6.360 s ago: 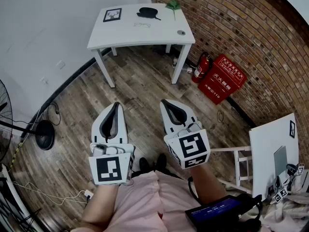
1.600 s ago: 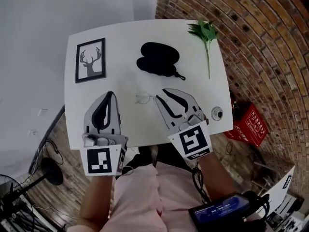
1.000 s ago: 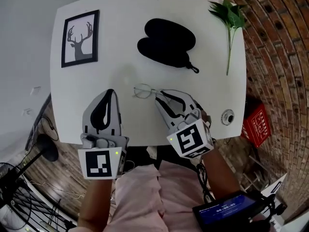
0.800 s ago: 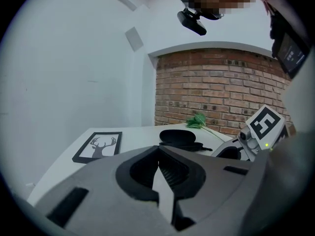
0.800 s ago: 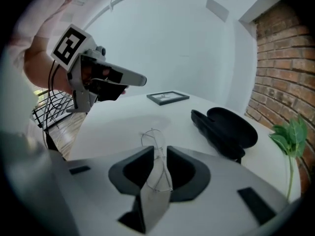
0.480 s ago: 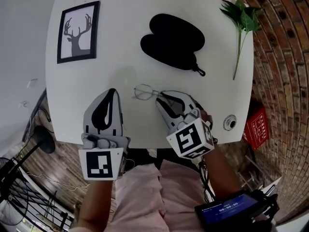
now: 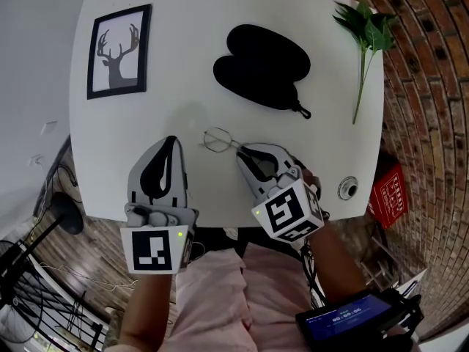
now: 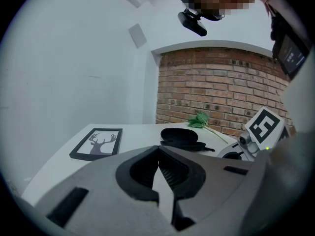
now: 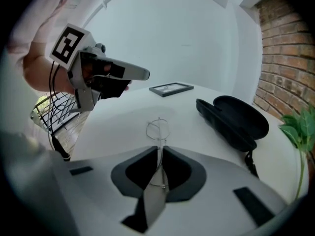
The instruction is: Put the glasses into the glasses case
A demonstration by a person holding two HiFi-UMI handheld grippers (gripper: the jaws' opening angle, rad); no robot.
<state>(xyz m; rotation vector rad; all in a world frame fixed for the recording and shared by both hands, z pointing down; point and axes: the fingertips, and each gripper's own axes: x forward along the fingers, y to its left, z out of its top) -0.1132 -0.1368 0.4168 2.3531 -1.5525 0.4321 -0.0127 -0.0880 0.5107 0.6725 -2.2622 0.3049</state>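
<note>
One pair of glasses (image 7: 218, 139), one black case (image 7: 261, 66), one framed deer picture (image 7: 117, 50), one leafy sprig (image 7: 364, 31), one white table (image 7: 190, 20)

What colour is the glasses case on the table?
The glasses case is black; clearest in the head view.

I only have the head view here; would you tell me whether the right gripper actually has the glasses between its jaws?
Observer: Yes. In the right gripper view, the wire frame of the glasses runs between the jaws of the right gripper, which have just been closing onto it.
Operator: Thank you. Is the left gripper carrying anything?
Observer: No. Its own view shows its jaws together with nothing between them.
Operator: And is the glasses case ready?
Observer: The right gripper view shows it open, with the lid tilted up off the base, lying apart from the glasses.
</note>
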